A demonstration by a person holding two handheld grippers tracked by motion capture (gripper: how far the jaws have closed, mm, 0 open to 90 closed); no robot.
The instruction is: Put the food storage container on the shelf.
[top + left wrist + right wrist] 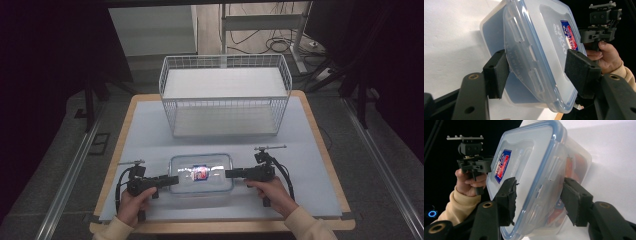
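A clear plastic box [201, 172] with a blue-rimmed lid and a red and blue label lies on the table near the front edge. My left gripper [172, 181] is at its left end and my right gripper [229, 173] at its right end, each held in a hand. In the left gripper view the box end [536, 50] sits between the jaws of the left gripper [536, 70], one pad close to the latch flap. In the right gripper view the box [531, 170] lies between the jaws of the right gripper [537, 200], with a thin gap at the lower pad. Something red shows inside the box.
A white wire basket [225, 95] with a shelf stands behind the box at the back of the pale blue table mat [150, 130]. The table's wooden edge runs along the front and both sides. Cables lie on the floor beyond.
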